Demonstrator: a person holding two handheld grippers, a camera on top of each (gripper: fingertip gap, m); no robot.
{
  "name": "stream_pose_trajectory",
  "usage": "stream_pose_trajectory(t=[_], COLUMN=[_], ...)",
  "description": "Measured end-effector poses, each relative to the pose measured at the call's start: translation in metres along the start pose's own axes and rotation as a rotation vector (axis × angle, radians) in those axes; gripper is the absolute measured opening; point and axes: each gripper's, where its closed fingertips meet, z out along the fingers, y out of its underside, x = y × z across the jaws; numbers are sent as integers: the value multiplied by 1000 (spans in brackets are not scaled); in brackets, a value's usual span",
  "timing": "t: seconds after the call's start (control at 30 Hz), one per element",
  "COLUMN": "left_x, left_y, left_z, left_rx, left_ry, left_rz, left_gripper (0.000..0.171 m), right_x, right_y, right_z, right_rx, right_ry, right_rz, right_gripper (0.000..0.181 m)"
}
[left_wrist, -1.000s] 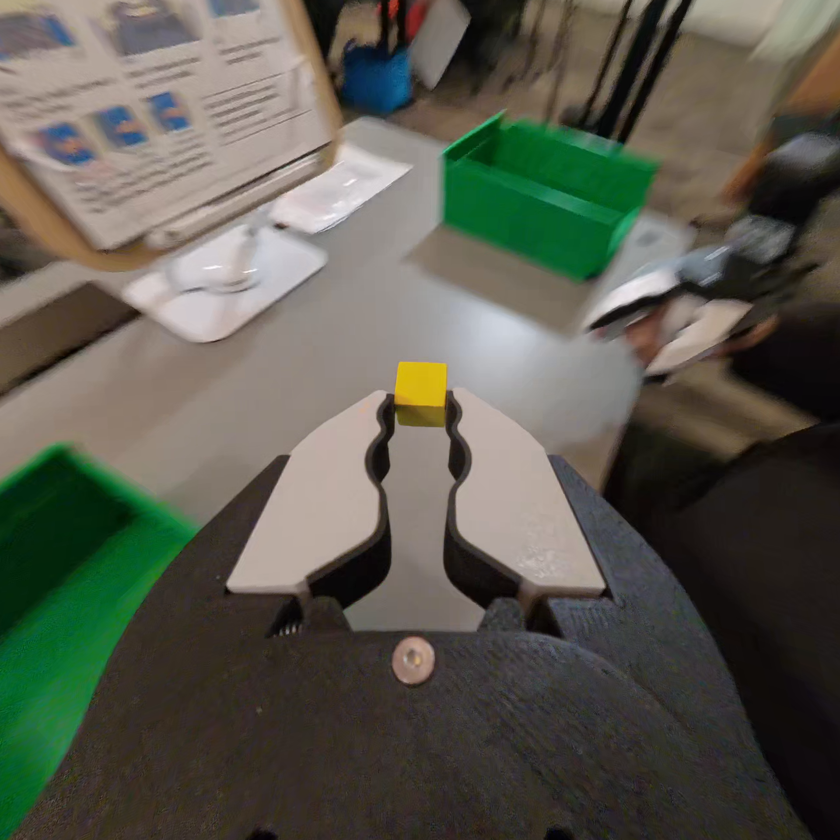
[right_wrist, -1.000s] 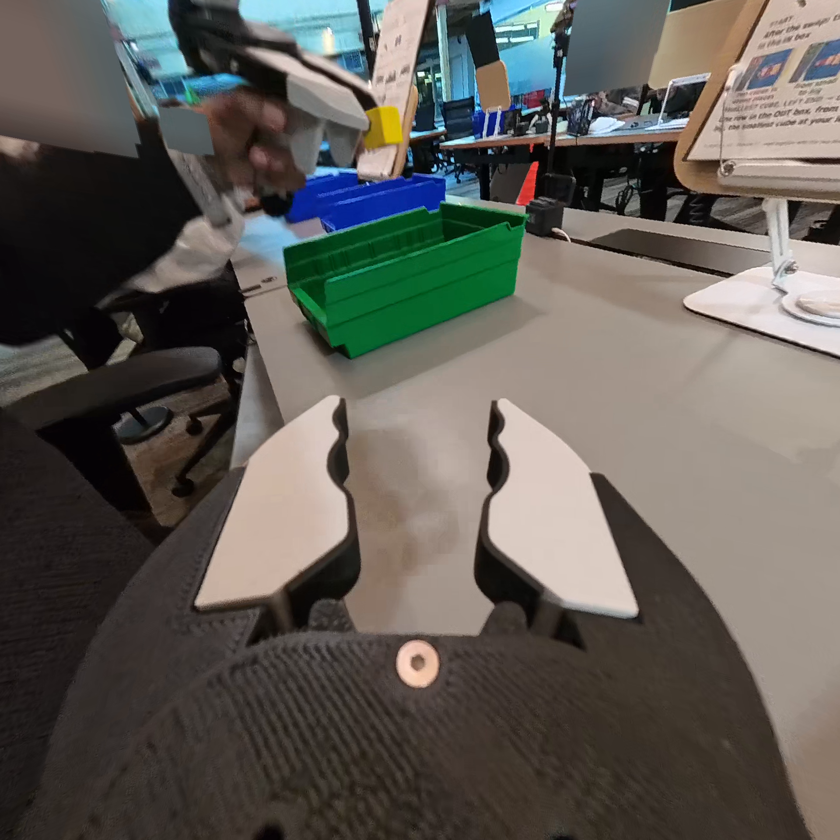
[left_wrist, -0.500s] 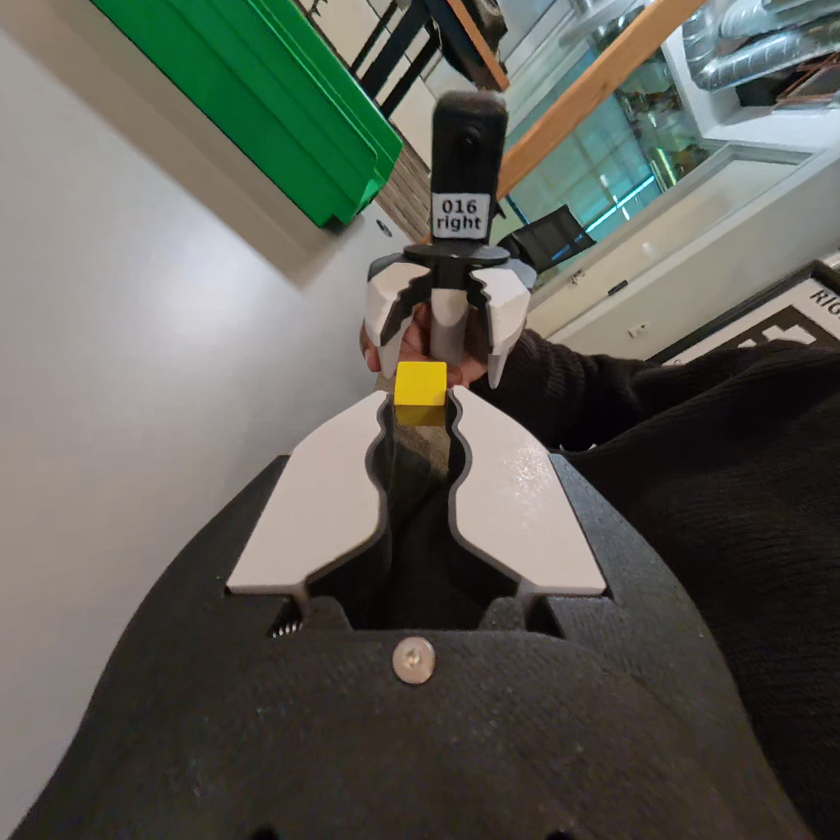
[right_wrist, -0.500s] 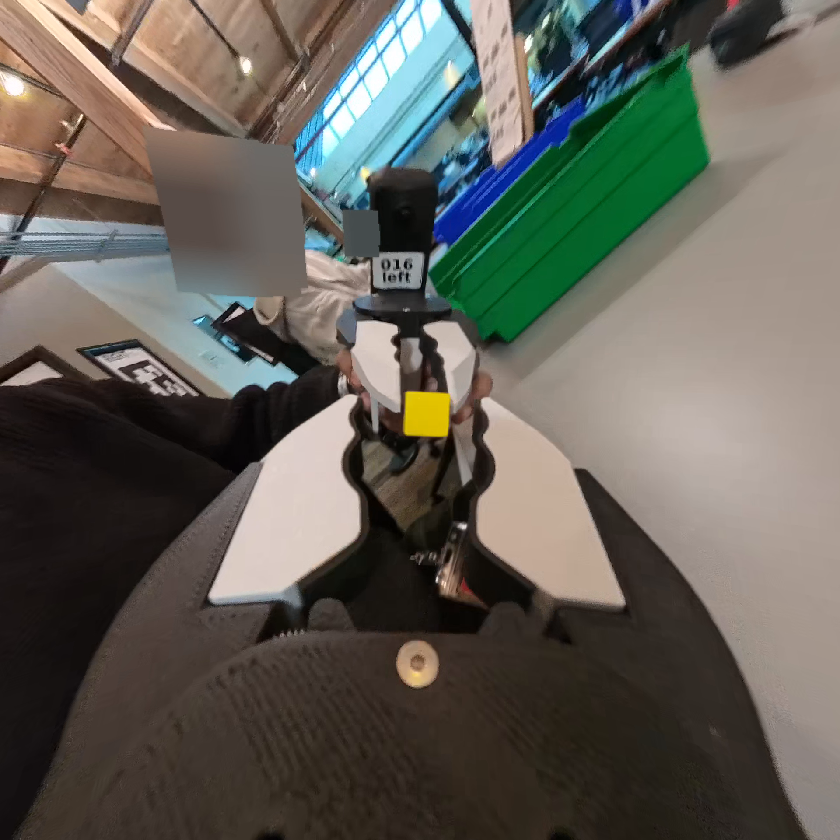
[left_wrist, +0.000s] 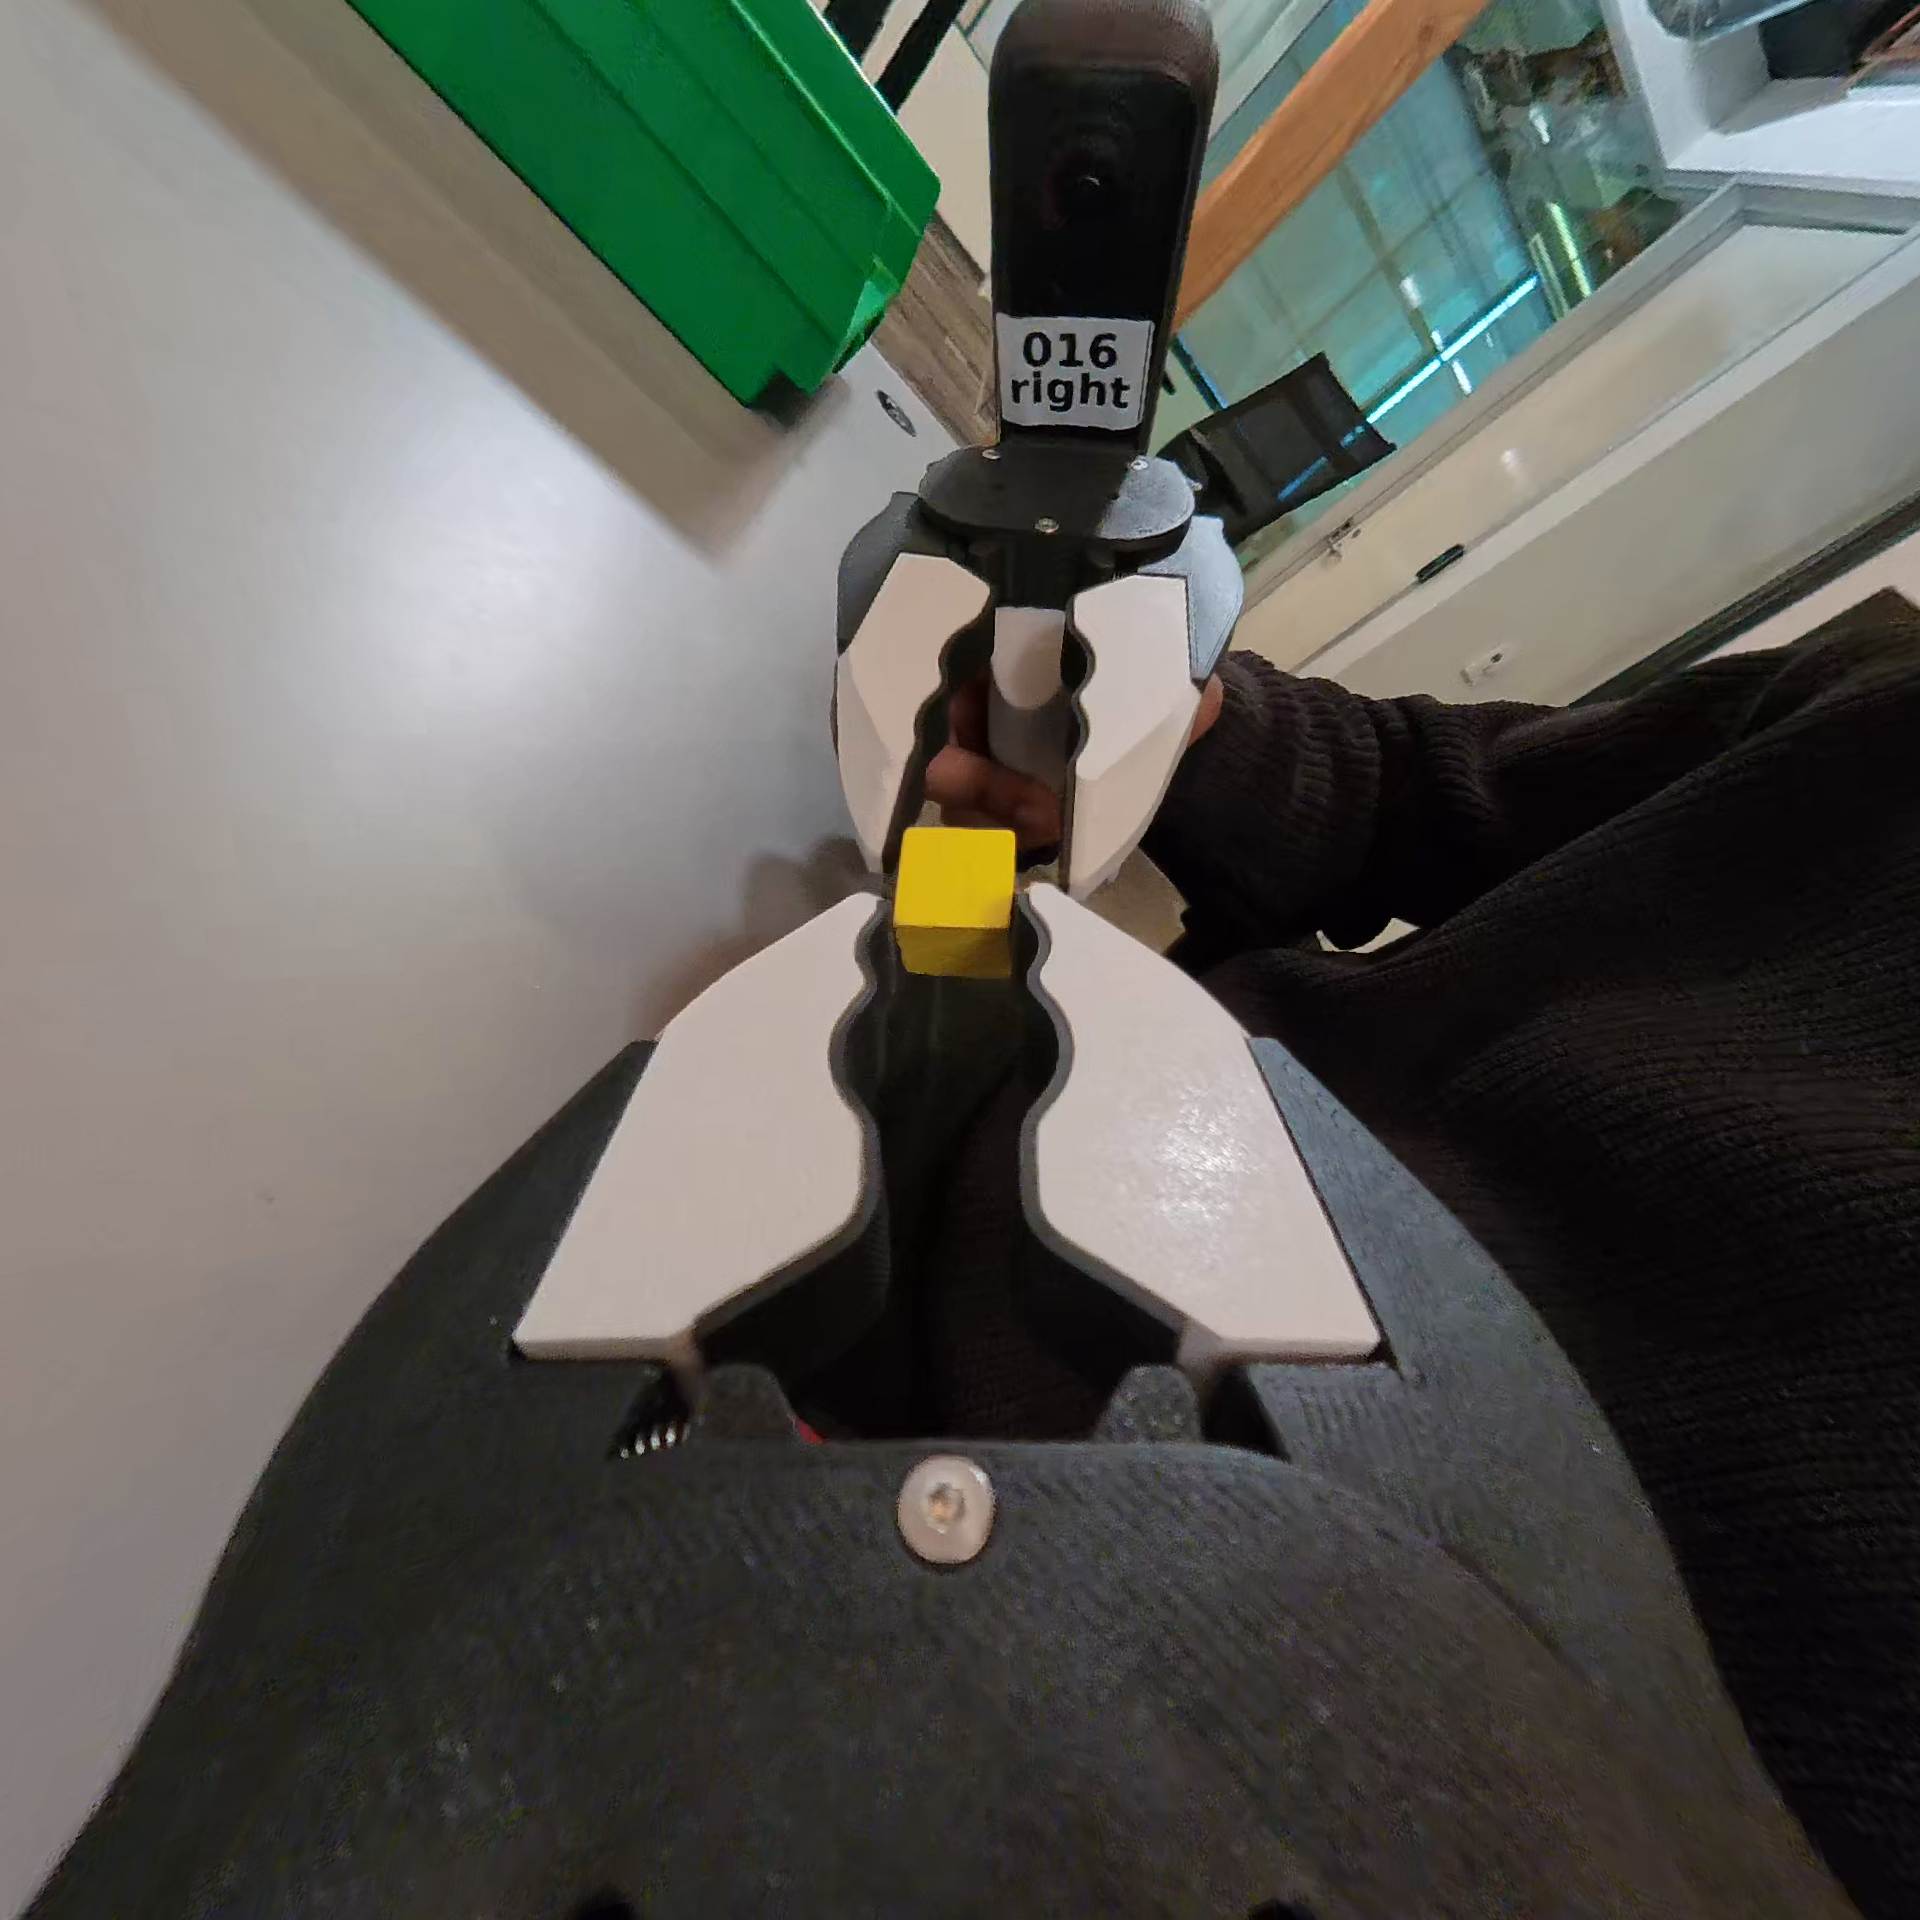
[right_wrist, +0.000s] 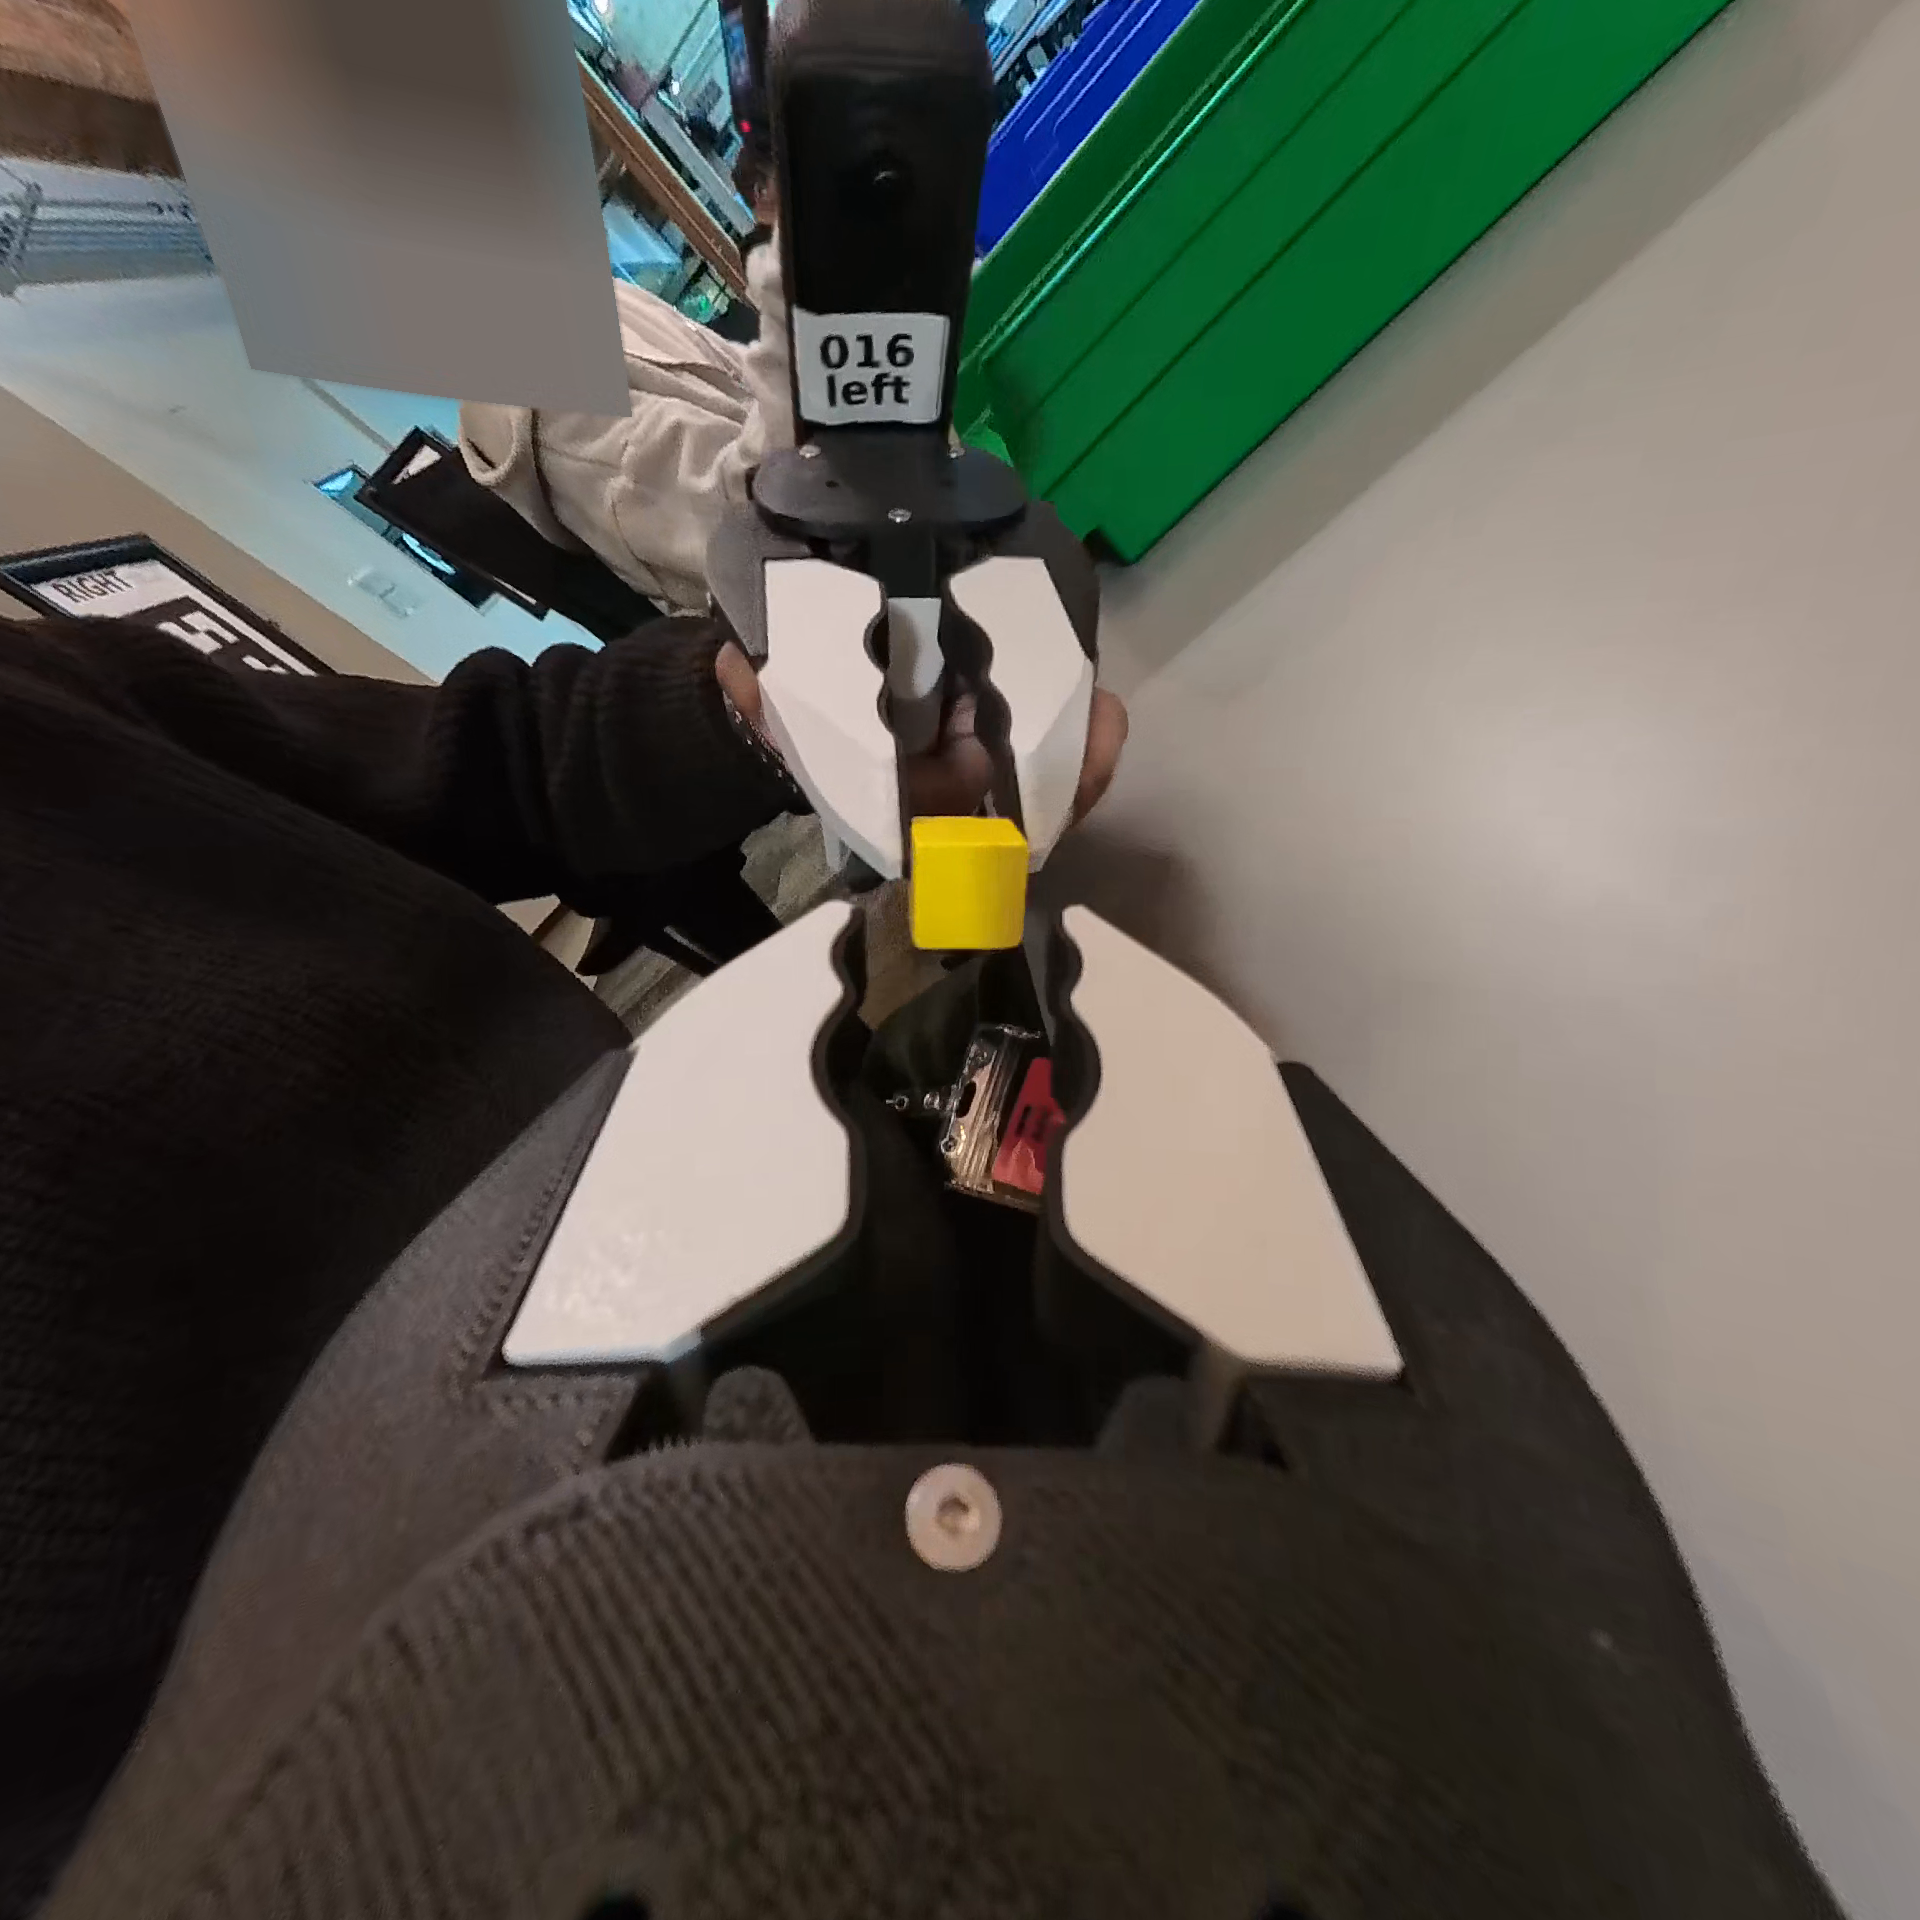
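Observation:
My left gripper (left_wrist: 951, 909) is shut on a small yellow cube (left_wrist: 954, 883), held at the fingertips. It also shows in the right wrist view (right_wrist: 961, 857), pointing back at the camera. My right gripper (right_wrist: 956, 920) faces it tip to tip and is open. Its jaws stand on either side of the yellow cube (right_wrist: 966, 888) with a gap on each side. In the left wrist view the right gripper (left_wrist: 982, 878) shows just beyond the cube, held by a hand. Both are held in the air beside the grey table (left_wrist: 312, 727), over a lap in dark clothing.
A green bin (left_wrist: 665, 177) stands on the table in the left wrist view. Another green bin (right_wrist: 1299, 239) with a blue bin (right_wrist: 1070, 125) behind it shows in the right wrist view. Dark sleeves (left_wrist: 1558, 935) fill one side. A metal clip with a red tag (right_wrist: 987, 1122) lies below.
Both grippers have swung away from the table to face each other and have closed the distance. The cube now sits between the right gripper's open jaws. The left still holds it.

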Motion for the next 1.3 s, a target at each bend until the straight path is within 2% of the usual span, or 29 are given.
stream_pose_trajectory(t=[0.43,0.63,0.73,1.07,1.3], left_x=[4,9,10,13,17], left_y=[10,3,2,5,-7], left_z=[8,7,6,10,4], left_rx=[-42,4,9,-7,66], left_ry=[58,83,77,90,129], left_rz=[-20,-5,28,43,7], left_gripper=[22,23,29,28,27], right_x=[-1,-4,-3,-7,-9], right_y=[8,0,-4,-7,-16], right_z=[2,-1,-4,-2,-7], right_rx=[-53,-8,5,27,74], right_ry=[-51,-119,-101,-93,-95], right_rz=[44,127,103,54,32], right_gripper=[21,21,21,21,21])
